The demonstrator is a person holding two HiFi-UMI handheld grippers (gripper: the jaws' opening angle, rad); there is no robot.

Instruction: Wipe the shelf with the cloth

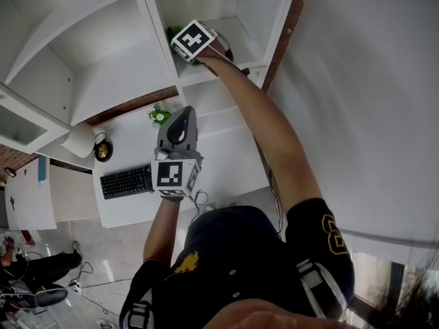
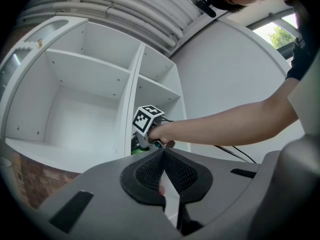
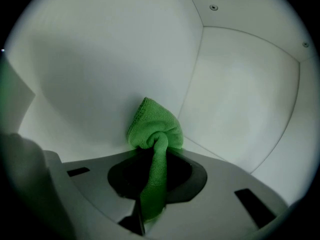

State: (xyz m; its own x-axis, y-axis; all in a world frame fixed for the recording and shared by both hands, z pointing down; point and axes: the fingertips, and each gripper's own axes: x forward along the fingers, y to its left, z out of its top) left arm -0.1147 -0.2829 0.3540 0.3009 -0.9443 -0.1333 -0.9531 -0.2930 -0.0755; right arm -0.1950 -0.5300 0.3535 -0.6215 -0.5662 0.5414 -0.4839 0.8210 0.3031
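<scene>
**While the right tool presses a green cloth into the shelf, the left one hangs shut over the table**

Where the tall white wooden shelf unit (image 1: 180,81) splits at its upright divider, the right tool (image 1: 177,38) reaches into the compartment to the right of that divider, the person's right arm stretched out behind it. Its jaws are clamped on a bright green microfibre cloth (image 3: 152,129). A twisted strip of the fabric runs back between them, and the bunched end bulges out in front. That bunched end touches the white inner panels low down, beside the corner where the panels meet. From the head view only a scrap of the cloth (image 1: 173,31) shows, just beside the divider and next to the tool's marker cube.

The left tool (image 2: 163,156) is held apart from the shelf, above the white table (image 1: 230,153), and points towards the shelf unit. Its dark ribbed pads are pressed together at the tips with nothing between them.

On the table lie a black computer keyboard (image 1: 127,181) and, nearer the shelf, a small green potted plant (image 1: 159,116)
</scene>
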